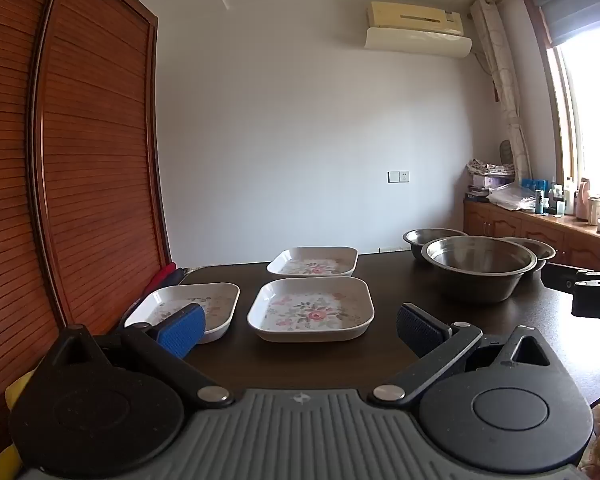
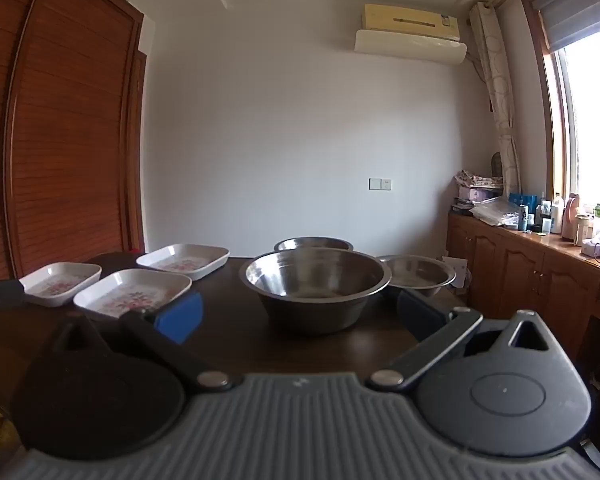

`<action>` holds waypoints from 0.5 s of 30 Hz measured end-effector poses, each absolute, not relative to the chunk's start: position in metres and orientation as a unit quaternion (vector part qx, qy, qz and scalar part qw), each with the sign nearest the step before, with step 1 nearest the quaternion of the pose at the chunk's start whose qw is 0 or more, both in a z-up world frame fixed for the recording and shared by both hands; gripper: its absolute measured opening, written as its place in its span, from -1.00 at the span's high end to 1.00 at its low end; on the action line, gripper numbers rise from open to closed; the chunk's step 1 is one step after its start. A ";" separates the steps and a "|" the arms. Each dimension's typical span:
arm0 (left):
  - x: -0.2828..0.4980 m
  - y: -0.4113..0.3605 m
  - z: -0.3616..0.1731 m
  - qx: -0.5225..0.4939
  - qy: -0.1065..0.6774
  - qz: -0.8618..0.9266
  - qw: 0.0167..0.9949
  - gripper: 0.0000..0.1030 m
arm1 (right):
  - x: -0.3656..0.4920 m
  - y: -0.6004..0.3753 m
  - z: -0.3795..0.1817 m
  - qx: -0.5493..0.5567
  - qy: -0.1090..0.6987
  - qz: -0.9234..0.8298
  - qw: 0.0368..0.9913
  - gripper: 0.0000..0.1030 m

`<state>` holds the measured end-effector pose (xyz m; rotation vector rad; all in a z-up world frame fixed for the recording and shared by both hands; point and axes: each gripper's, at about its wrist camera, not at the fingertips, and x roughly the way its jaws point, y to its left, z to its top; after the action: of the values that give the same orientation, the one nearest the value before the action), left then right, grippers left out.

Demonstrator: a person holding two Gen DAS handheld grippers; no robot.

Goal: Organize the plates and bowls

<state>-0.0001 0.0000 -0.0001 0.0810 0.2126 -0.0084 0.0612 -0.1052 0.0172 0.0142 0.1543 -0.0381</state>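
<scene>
Three white square floral plates lie on the dark table [image 1: 388,336]: a near one [image 1: 311,309], a far one [image 1: 313,261] and a left one [image 1: 188,308]. Three steel bowls stand to the right: a large one [image 1: 480,266] and two smaller ones behind it [image 1: 428,238] [image 1: 538,248]. My left gripper [image 1: 300,328] is open and empty, just short of the near plate. My right gripper [image 2: 300,314] is open and empty, facing the large bowl [image 2: 315,286]. The plates show at the left in the right wrist view [image 2: 132,292].
A tall wooden louvred cabinet [image 1: 80,160] stands close along the table's left side. A wooden sideboard [image 2: 540,276] with bottles and clutter runs under the window at the right. The right gripper's body [image 1: 596,292] shows at the right edge of the left wrist view.
</scene>
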 end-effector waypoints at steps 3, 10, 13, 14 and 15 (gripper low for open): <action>0.000 0.001 0.000 0.040 0.107 -0.004 0.994 -1.00 | 0.061 -0.105 0.017 0.007 0.080 -0.020 0.997 -1.00; 0.000 0.000 0.000 0.042 0.106 -0.004 0.993 -1.00 | 0.061 -0.111 0.014 0.007 0.083 -0.019 0.996 -1.00; 0.001 -0.001 0.000 0.043 0.106 -0.004 0.993 -1.00 | 0.061 -0.111 0.015 0.007 0.082 -0.020 0.996 -1.00; 0.000 0.000 0.001 0.043 0.107 -0.004 0.993 -1.00 | 0.060 -0.110 0.015 0.006 0.082 -0.020 0.996 -1.00; 0.001 0.000 0.001 0.043 0.107 -0.004 0.993 -1.00 | 0.059 -0.108 0.015 0.005 0.080 -0.022 0.997 -1.00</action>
<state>0.0007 0.0001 0.0009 0.0861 0.2145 -0.0084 0.0586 -0.1080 0.0153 0.0094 0.1611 -0.0432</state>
